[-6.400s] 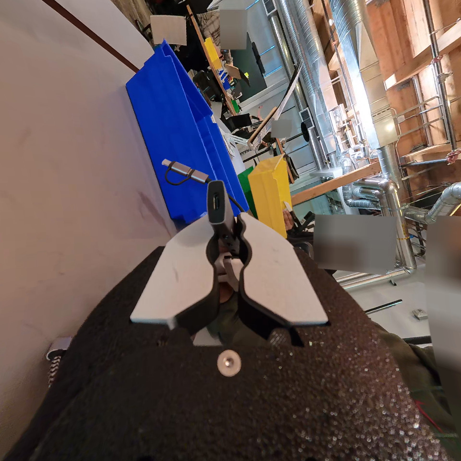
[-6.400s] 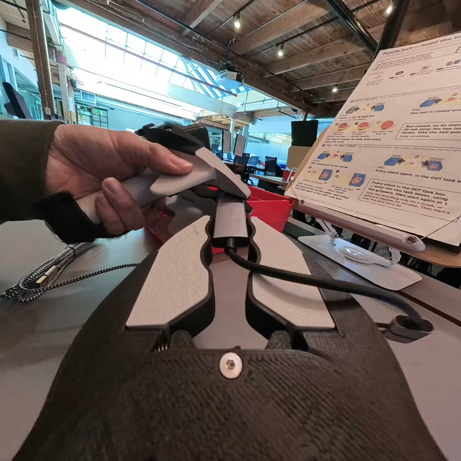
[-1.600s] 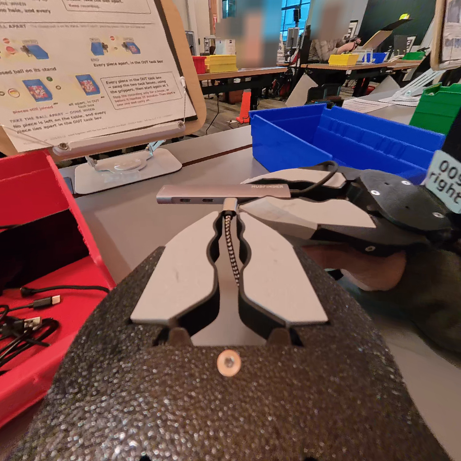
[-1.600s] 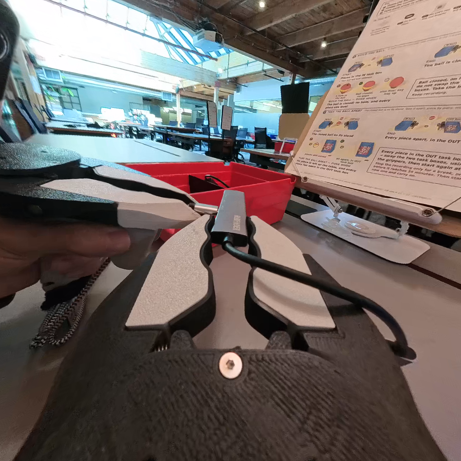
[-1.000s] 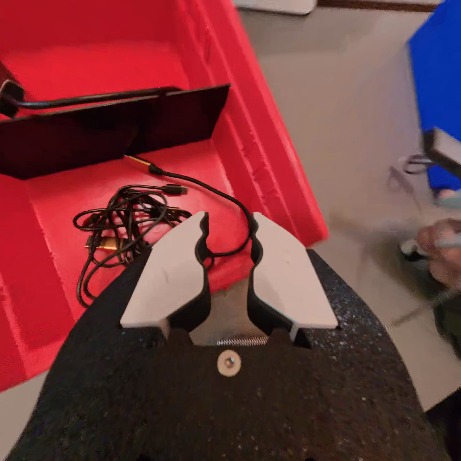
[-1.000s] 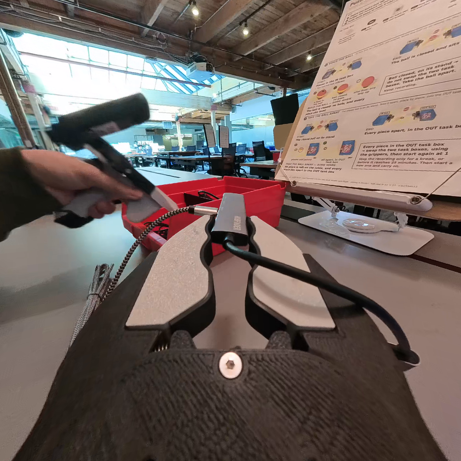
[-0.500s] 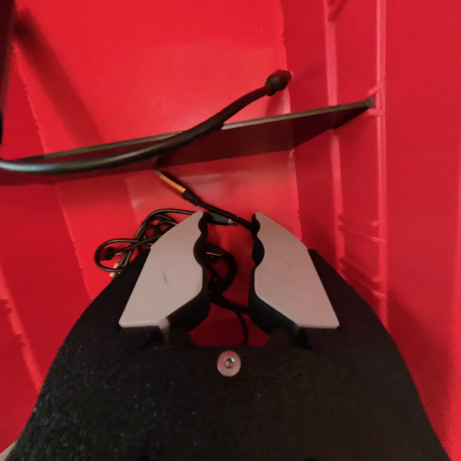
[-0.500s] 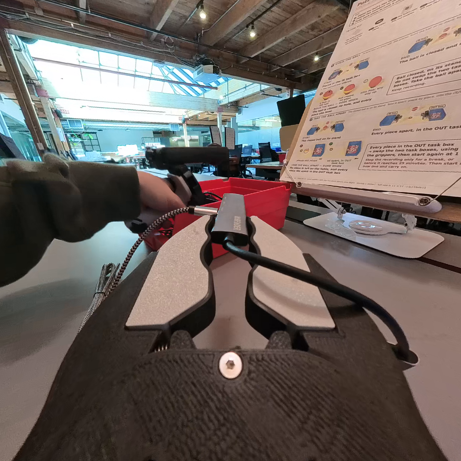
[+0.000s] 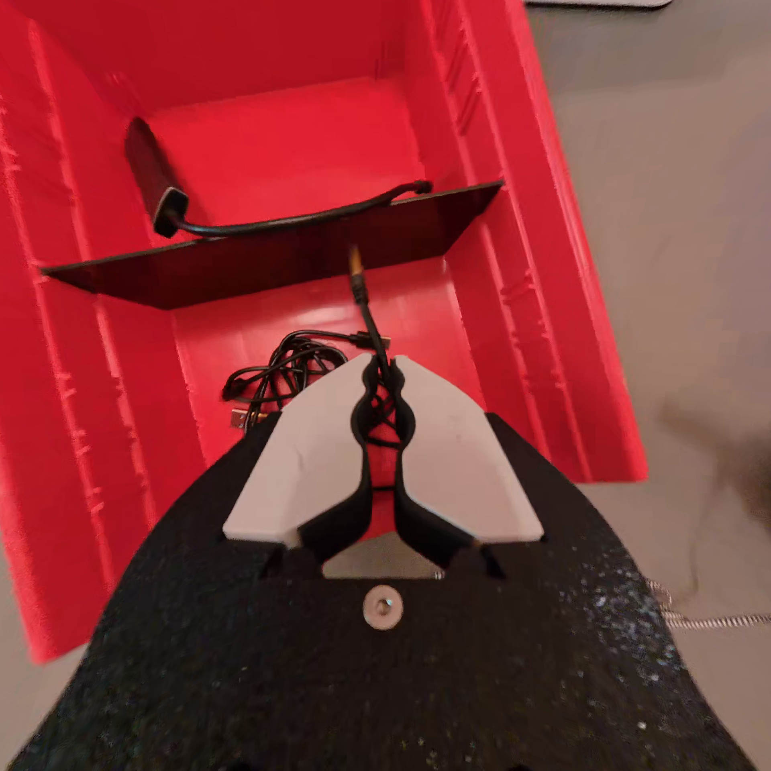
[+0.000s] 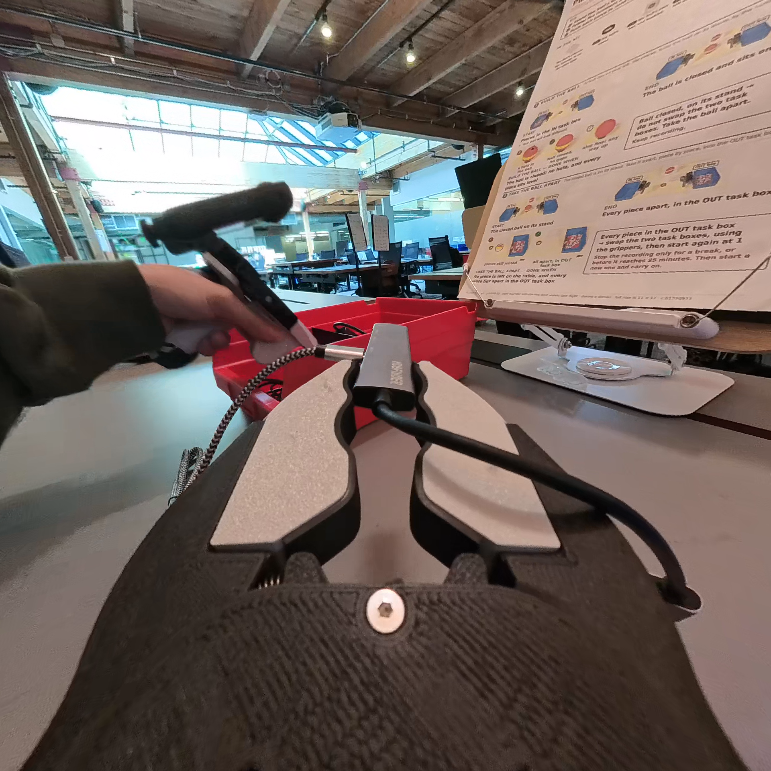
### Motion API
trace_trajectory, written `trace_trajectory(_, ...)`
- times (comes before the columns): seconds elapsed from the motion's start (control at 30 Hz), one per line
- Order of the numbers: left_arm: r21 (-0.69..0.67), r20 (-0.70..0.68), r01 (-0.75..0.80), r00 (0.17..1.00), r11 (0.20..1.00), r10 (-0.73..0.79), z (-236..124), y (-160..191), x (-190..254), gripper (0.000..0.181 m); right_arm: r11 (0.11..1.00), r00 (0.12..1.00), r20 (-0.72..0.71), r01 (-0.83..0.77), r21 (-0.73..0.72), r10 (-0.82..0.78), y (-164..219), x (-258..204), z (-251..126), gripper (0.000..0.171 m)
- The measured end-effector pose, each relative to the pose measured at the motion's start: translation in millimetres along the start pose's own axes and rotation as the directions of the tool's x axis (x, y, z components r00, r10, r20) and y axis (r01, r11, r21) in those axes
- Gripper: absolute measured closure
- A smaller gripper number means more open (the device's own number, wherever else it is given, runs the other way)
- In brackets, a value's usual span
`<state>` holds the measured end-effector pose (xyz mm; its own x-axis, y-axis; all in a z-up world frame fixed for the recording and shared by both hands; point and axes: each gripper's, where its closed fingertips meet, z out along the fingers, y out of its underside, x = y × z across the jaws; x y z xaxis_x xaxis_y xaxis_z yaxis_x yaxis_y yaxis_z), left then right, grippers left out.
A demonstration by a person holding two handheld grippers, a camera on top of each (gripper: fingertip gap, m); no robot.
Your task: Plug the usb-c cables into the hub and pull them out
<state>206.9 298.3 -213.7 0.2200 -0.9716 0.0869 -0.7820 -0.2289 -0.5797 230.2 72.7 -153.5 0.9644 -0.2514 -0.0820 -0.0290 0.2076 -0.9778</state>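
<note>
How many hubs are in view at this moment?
2. One grey hub is clamped in the right gripper; a dark one lies in the red bin's far compartment. Others may be hidden.

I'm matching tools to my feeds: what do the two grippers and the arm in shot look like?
Both match: the left gripper and the right gripper each have two light grey fingers with wavy black-lined inner edges, on a rough black printed body with a silver screw. The person's sleeve is olive green.
</note>
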Motion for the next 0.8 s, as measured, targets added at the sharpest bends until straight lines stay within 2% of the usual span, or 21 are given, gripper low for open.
trace_trajectory(0.03, 0.018, -0.001, -0.013, 1.000, 1.000, 0.013, -9, -1, 0, 0.177, 1.000, 1.000, 0.000, 0.005, -0.002, -0.005, 0, 0, 0, 0.147)
trace_trajectory(0.17, 0.182, -0.026, -0.200, 0.978, 0.963, 0.208, -55, -18, 16, 0.178, 1.000, 1.000, 0.003, 0.014, -0.002, -0.014, 0, -1, 1, 0.147)
trace_trajectory(0.27, 0.365, 0.019, -0.354, 0.928, 0.861, 0.373, -99, -39, 34, 0.178, 1.000, 1.000, 0.003, -0.004, 0.002, 0.004, 0, 1, 0, 0.147)
trace_trajectory(0.47, 0.538, 0.021, -0.463, 0.842, 0.704, 0.539, -160, -58, 72, 0.178, 1.000, 1.000, 0.005, -0.005, -0.002, 0.005, 0, 3, 1, 0.147)
trace_trajectory(0.63, 0.615, 0.140, -0.501, 0.830, 0.609, 0.540, -196, -67, 84, 0.178, 1.000, 1.000, 0.005, -0.027, 0.003, 0.027, 0, 6, 1, 0.147)
trace_trajectory(0.73, 0.715, 0.264, -0.474, 0.863, 0.513, 0.430, -245, -86, 80, 0.178, 0.999, 0.999, 0.007, -0.032, 0.009, 0.032, -1, 6, 0, 0.147)
trace_trajectory(0.8, 0.795, 0.323, -0.455, 0.877, 0.401, 0.356, -289, -99, 80, 0.178, 1.000, 0.999, 0.010, -0.030, 0.007, 0.030, -1, 6, 0, 0.147)
